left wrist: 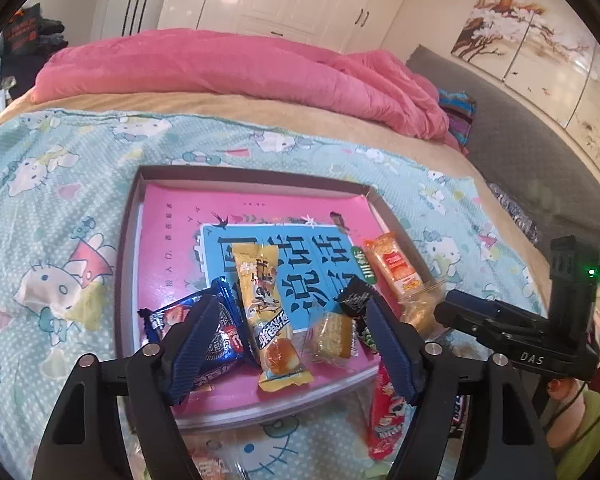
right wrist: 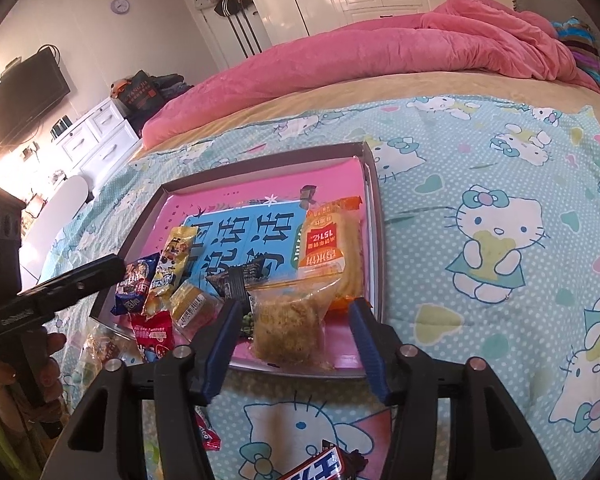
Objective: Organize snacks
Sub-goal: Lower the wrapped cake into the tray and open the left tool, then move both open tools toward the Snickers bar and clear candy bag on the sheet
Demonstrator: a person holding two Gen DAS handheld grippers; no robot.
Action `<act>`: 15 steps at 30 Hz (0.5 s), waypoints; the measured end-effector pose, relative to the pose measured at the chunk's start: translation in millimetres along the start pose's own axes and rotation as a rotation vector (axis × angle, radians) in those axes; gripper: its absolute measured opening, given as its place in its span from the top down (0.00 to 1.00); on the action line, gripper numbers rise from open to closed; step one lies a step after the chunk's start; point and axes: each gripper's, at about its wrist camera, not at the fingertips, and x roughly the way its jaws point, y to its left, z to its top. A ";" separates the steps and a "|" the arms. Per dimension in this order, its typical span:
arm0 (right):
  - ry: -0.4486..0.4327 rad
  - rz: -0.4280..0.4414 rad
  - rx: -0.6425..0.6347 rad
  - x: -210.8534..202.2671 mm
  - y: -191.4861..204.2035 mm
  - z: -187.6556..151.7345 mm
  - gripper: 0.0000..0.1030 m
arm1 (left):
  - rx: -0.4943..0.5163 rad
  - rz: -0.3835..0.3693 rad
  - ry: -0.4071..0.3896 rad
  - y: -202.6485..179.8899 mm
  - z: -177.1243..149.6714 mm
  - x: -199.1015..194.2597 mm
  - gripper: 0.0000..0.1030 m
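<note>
My left gripper (left wrist: 288, 332) is released: its two blue fingers (left wrist: 196, 340) stand apart over the near edge of the tray (left wrist: 132, 216), and nothing is pressed between them. Between the fingers I see the yellow cake packet (left wrist: 266, 312) and the small clear biscuit packet (left wrist: 332, 338), both lying flat on the tray. The left finger overlaps the blue cookie packet (left wrist: 224, 320) in view; I cannot tell whether it touches it. The right finger sits just beside a black wrapper (left wrist: 354, 298).

My right gripper (right wrist: 290, 334) is also released. Its fingers (right wrist: 220, 344) flank a clear bag of crumbly snack (right wrist: 288, 328) that rests at the tray's near right corner; a gap shows on each side of the bag, so the pads do not grip it.

Beyond that bag lies the orange packet (right wrist: 326, 248), against the tray's right wall (right wrist: 374, 240). The tray holds a pink book (left wrist: 172, 240) as its floor, and all these snacks lie on it.

Outside the tray, on the cartoon-cat bedsheet (right wrist: 500, 160), lie a red packet (left wrist: 384, 416) near the tray's near edge and a chocolate bar (right wrist: 320, 464) at the bottom of the right view. A pink quilt (left wrist: 220, 64) is heaped at the far side of the bed.
</note>
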 end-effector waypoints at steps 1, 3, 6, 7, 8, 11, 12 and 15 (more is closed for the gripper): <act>-0.003 0.002 0.000 -0.4 0.0 0.4 0.40 | -0.004 0.005 -0.005 0.3 -0.4 -2.9 0.24; -0.008 0.008 0.000 -1.4 0.7 1.2 0.40 | -0.015 0.010 -0.007 2.1 -0.7 -6.0 0.24; -0.013 0.013 -0.004 -2.8 2.0 2.1 0.40 | -0.040 0.009 -0.003 6.1 -1.5 -8.6 0.24; -0.014 0.014 -0.005 -3.3 2.2 2.2 0.40 | -0.047 0.010 -0.002 7.3 -2.2 -9.2 0.24; -0.015 0.016 -0.005 -4.0 2.4 2.4 0.40 | -0.054 0.011 -0.002 8.4 -2.4 -10.1 0.24; -0.020 0.023 -0.001 -6.5 2.8 2.8 0.37 | -0.075 0.008 0.000 11.3 -3.4 -13.1 0.24; -0.023 0.024 0.000 -7.4 2.9 2.9 0.35 | -0.079 0.008 0.001 11.3 -3.8 -13.7 0.24; -0.033 0.031 0.007 -11.3 2.6 3.6 0.34 | -0.074 -0.003 0.002 7.7 -5.0 -16.4 0.24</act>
